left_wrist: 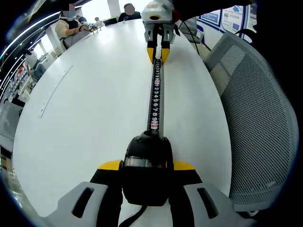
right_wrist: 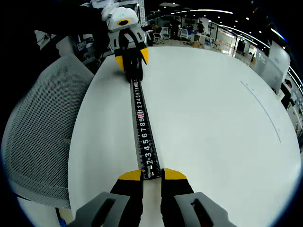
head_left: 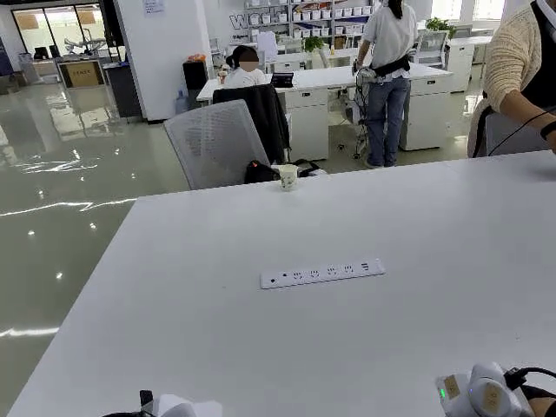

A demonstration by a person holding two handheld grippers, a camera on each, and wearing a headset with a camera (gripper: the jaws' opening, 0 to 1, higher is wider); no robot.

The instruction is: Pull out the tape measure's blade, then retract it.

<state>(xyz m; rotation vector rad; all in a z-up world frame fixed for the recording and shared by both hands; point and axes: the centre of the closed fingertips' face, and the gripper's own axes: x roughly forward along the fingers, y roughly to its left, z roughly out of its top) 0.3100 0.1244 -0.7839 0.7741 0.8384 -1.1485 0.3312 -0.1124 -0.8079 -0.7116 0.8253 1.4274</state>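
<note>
My left gripper (left_wrist: 147,165) is shut on the black tape measure case (left_wrist: 147,153), held between its yellow-tipped jaws just above the white table (left_wrist: 94,104). The blade (left_wrist: 155,94), yellow with black and red numbers, runs straight out along the table's near edge. Its far end is pinched in my right gripper (left_wrist: 158,51). In the right gripper view, my right gripper (right_wrist: 151,175) is shut on the blade (right_wrist: 141,123) close to its tip. The left gripper (right_wrist: 130,59) faces it at the other end.
A white power strip (head_left: 322,274) lies mid-table, and a paper cup (head_left: 287,176) stands at the far edge. A grey mesh chair (left_wrist: 255,118) sits beside the near edge. A person's arm (head_left: 521,78) is at the far right; other people work at desks behind.
</note>
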